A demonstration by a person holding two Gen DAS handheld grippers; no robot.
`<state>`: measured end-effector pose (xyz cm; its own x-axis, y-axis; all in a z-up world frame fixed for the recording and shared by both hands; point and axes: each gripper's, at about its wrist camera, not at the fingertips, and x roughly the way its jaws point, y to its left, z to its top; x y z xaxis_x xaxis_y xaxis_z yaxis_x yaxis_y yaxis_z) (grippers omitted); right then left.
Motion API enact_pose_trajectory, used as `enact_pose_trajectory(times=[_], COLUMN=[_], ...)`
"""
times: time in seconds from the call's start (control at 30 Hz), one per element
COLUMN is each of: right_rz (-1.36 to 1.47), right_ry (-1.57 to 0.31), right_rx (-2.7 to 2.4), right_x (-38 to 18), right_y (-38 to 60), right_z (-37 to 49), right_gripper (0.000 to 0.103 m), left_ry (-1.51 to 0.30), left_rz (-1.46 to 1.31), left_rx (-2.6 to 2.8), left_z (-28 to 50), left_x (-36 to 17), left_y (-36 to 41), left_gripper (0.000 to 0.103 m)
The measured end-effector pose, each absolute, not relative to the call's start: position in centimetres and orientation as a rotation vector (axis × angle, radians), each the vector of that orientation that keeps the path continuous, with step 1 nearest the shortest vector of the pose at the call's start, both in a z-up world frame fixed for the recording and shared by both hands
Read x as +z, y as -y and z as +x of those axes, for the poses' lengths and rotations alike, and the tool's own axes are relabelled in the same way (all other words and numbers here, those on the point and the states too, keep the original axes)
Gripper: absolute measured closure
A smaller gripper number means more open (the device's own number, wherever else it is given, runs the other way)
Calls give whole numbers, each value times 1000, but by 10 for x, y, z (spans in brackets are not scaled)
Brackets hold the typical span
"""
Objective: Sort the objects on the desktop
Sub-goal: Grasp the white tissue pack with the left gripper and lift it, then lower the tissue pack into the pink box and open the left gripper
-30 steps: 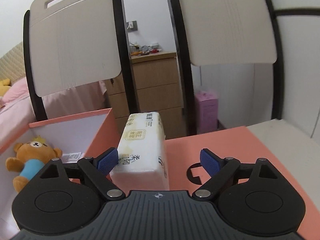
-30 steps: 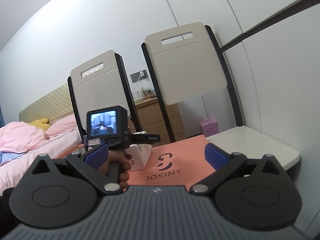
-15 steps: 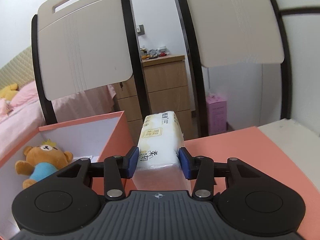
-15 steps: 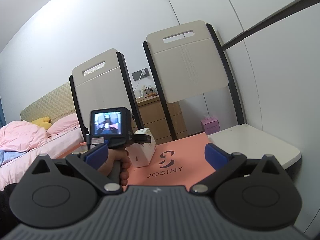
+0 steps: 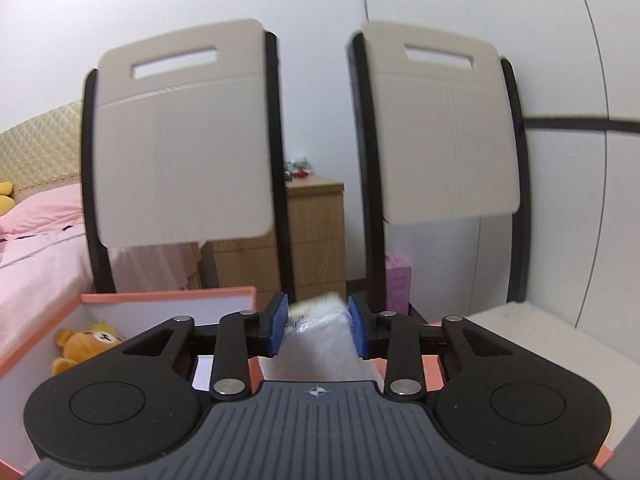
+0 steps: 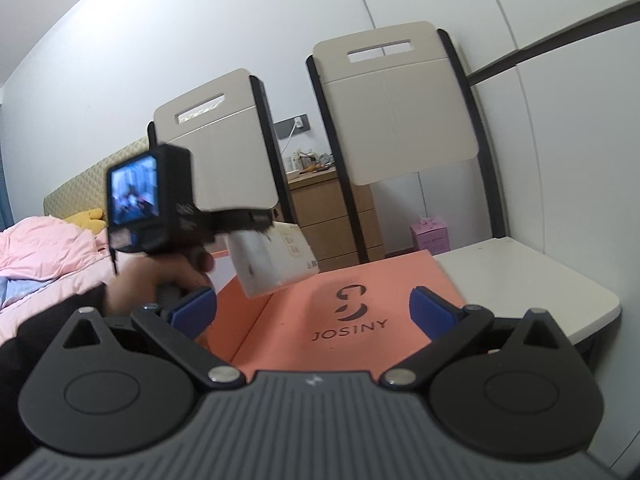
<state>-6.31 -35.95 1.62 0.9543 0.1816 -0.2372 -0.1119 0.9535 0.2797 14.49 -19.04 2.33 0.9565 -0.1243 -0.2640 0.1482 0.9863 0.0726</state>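
My left gripper (image 5: 317, 330) is shut on a white tissue pack (image 5: 320, 334) and holds it in the air, tilted, above the orange lid. In the right wrist view the pack (image 6: 272, 258) hangs from the left gripper's fingers (image 6: 256, 220) over the orange lid (image 6: 360, 304) printed JOSINY. An open orange box (image 5: 168, 300) stands to the left with a teddy bear (image 5: 86, 344) lying inside. My right gripper (image 6: 312, 312) is open and empty, low over the near part of the lid.
Two beige chair backs (image 5: 180, 140) (image 5: 444, 136) stand behind the white table (image 6: 520, 276). A wooden drawer unit (image 5: 316, 236) and a pink box (image 5: 398, 288) sit on the floor beyond. A pink bed (image 5: 36, 248) lies to the left.
My left gripper closed on the tissue pack and lifted it off the lid, tilting it. The right gripper stayed open and nearly still.
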Motion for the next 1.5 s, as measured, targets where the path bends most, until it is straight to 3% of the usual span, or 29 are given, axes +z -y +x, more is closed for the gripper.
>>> enact_pose_trajectory(times=[0.17,0.43,0.5,0.53,0.57,0.63,0.8,0.97,1.17,1.33,1.5], right_rz=[245,218,215,215,215,220,238,270,297,340,348], right_ry=[-276,-305,-314,-317,-318,-318,-315,-304,-313,-332,-359], right_rx=[201,242,240,240,239,234,235,248,256,238,251], right_x=[17,15,14,14,14,14,12,12,10,6,3], right_y=[335,306,302,302,302,303,310,323,343,362,365], right_z=[-52,-32,-28,-26,-25,-24,-27,-33,-36,-30,-22], right_gripper=[0,0,0,0,0,0,0,0,0,0,0], left_ry=[-273,-310,-322,-329,-329,-304,-195,-345,-514,-732,-783], left_rz=[67,20,5,-15,-44,-67,262,526,955,1001,1005], left_rx=[-133,-210,-241,-256,-275,-335,-453,-770,-983,-1082,-1015], left_z=[147,133,122,117,110,97,91,146,201,236,242], left_x=[31,8,1,-2,-6,-13,-17,7,-9,-29,-37], left_y=[157,126,123,120,118,117,153,187,227,250,249], left_gripper=[84,81,74,58,32,17,12,8,7,7,9])
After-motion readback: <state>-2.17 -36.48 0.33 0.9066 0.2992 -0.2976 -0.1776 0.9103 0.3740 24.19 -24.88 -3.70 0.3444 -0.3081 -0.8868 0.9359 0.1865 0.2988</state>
